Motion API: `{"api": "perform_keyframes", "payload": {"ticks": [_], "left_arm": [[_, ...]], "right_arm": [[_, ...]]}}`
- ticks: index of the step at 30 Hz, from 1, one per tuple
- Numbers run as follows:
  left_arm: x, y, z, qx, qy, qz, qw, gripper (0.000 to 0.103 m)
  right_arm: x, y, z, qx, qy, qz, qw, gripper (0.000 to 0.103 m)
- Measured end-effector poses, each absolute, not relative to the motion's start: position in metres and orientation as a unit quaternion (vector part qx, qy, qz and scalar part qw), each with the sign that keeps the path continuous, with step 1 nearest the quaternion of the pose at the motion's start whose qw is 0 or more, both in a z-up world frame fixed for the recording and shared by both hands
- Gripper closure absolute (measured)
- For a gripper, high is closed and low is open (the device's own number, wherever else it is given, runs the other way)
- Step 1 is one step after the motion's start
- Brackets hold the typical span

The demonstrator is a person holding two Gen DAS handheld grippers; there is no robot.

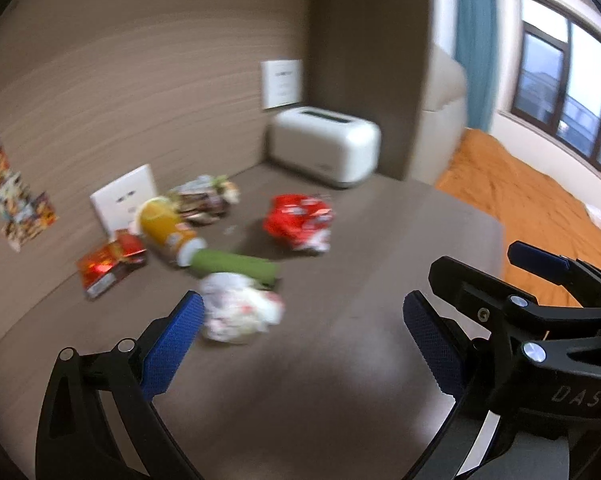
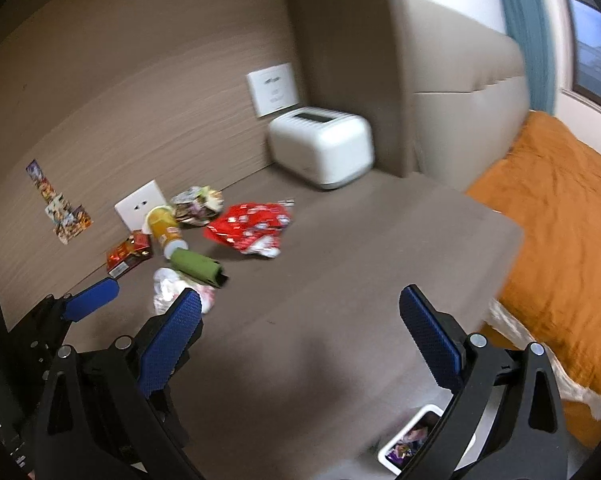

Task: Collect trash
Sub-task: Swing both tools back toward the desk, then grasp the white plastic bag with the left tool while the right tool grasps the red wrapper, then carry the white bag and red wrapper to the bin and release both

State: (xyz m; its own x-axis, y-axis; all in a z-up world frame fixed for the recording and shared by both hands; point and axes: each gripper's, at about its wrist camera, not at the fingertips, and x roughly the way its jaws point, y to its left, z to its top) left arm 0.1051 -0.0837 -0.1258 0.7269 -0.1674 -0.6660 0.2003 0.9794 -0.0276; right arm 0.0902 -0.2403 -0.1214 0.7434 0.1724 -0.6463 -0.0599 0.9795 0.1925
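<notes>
Up above the desk (image 1: 340, 380), both the left gripper (image 1: 302, 332) and the right gripper (image 2: 300, 326) hover with fingers spread apart, holding nothing. Trash lies near the wall: a crumpled white wrapper (image 1: 238, 308) just beside the left fingers, a green roll (image 1: 234, 264), an orange bottle (image 1: 166, 230), a red bag (image 1: 298, 220) and a red box (image 1: 110, 264).

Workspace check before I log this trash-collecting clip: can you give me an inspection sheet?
Surface: brown table, bare in front.
Job's things: crumpled white wrapper, green roll, yellow bottle lying down, red wrapper, red box, dark wrapper pile.
Clutter: white toaster.
Grippers: left tongs open, empty; right tongs open, empty.
Cables: nothing seen.
Surroundings: wall sockets, stickers, orange bedspread, window, white bin below the table edge.
</notes>
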Motion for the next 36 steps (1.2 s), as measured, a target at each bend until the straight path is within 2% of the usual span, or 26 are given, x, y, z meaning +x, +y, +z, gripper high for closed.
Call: {"api": "perform_keyframes", "payload": {"ticks": [14, 18, 21, 23, 25, 26, 36], "left_arm": [[0.170, -0.047, -0.172, -0.012, 0.413, -0.094, 0.906, 0.006], [0.184, -0.039, -0.188, -0.036, 0.438, -0.094, 0.893, 0.025], [0.189, -0.036, -0.194, -0.047, 0.447, -0.100, 0.888, 0.049], [0.190, -0.038, -0.194, -0.048, 0.446, -0.110, 0.887, 0.059], [0.190, -0.041, -0.192, -0.039, 0.446, -0.111, 0.887, 0.060], [0.189, -0.042, -0.192, -0.036, 0.446, -0.113, 0.887, 0.060], [0.177, -0.040, -0.172, -0.027, 0.428, -0.123, 0.895, 0.061]], "right_arm": [[0.199, -0.183, -0.162, 0.033, 0.410, 0.096, 0.907, 0.004], [0.231, -0.175, -0.177, 0.021, 0.425, 0.098, 0.900, 0.004], [0.247, -0.172, -0.182, 0.017, 0.427, 0.098, 0.899, 0.005], [0.251, -0.172, -0.184, 0.011, 0.425, 0.092, 0.901, 0.023], [0.256, -0.173, -0.188, 0.016, 0.432, 0.096, 0.897, 0.054], [0.257, -0.175, -0.189, 0.021, 0.436, 0.098, 0.895, 0.061], [0.228, -0.196, -0.159, 0.050, 0.408, 0.097, 0.906, 0.064]]}}
